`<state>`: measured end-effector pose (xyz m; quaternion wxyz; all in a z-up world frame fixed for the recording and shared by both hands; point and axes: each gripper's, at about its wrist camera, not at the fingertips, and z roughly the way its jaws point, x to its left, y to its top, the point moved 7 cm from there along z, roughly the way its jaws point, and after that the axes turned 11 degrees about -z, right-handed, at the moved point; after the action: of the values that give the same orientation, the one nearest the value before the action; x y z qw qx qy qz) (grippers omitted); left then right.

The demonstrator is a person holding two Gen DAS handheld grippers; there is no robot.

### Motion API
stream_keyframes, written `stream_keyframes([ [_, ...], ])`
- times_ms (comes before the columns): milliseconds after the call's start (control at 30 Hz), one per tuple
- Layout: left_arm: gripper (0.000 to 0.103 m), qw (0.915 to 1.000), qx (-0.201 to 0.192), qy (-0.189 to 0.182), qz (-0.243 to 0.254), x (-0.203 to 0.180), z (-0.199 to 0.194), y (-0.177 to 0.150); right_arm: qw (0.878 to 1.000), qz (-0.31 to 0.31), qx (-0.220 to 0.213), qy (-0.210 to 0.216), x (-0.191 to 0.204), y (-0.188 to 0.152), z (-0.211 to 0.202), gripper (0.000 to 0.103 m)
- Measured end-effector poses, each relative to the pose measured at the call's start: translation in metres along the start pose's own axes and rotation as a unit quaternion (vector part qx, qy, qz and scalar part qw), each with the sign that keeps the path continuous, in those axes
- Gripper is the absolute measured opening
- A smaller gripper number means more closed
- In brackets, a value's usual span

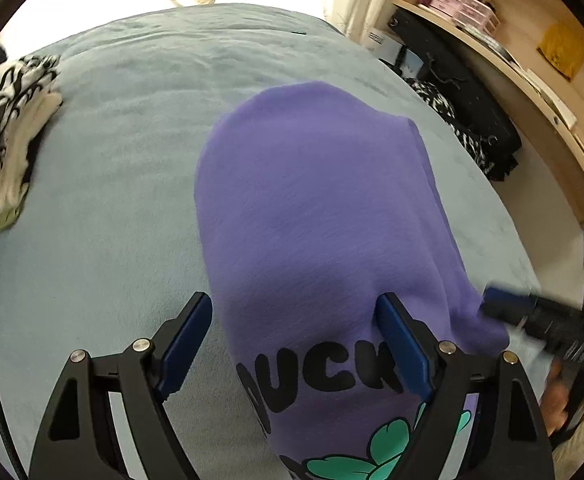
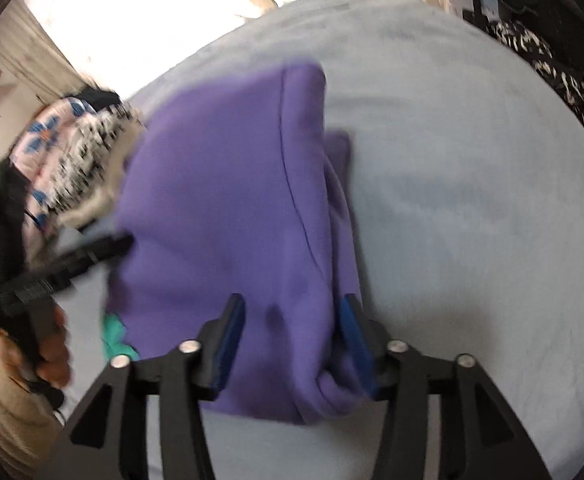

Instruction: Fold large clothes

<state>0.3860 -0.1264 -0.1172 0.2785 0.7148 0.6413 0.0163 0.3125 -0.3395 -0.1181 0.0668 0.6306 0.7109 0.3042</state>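
Both jaws wide, gripping nothing: left gripper, right gripper over folded purple sweatshirt on bed.

Black fingers with blue pads, silver screws; cream knit sleeve

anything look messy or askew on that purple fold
Slightly. In the right wrist view, the purple sweatshirt has an under layer poking out past its right edge, so the sides don't line up, and the near corner is bunched. Nothing looks damaged.
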Motion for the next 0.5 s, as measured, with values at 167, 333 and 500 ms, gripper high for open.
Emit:
stream_keyframes([
  [167,0.084,0.9996,0.006,-0.016,0.021,-0.011,-0.005,0.010,0.999,0.032,-0.030,0.010,-0.017,0.057,0.012,0.064],
  [333,0.084,0.9978,-0.028,-0.059,0.004,-0.009,-0.021,0.048,0.997,0.066,-0.033,0.032,-0.030,0.094,0.043,0.064],
  [500,0.079,0.9968,-0.041,-0.050,-0.046,0.017,-0.010,0.079,0.990,0.096,-0.031,0.094,-0.030,0.110,0.072,0.064],
])
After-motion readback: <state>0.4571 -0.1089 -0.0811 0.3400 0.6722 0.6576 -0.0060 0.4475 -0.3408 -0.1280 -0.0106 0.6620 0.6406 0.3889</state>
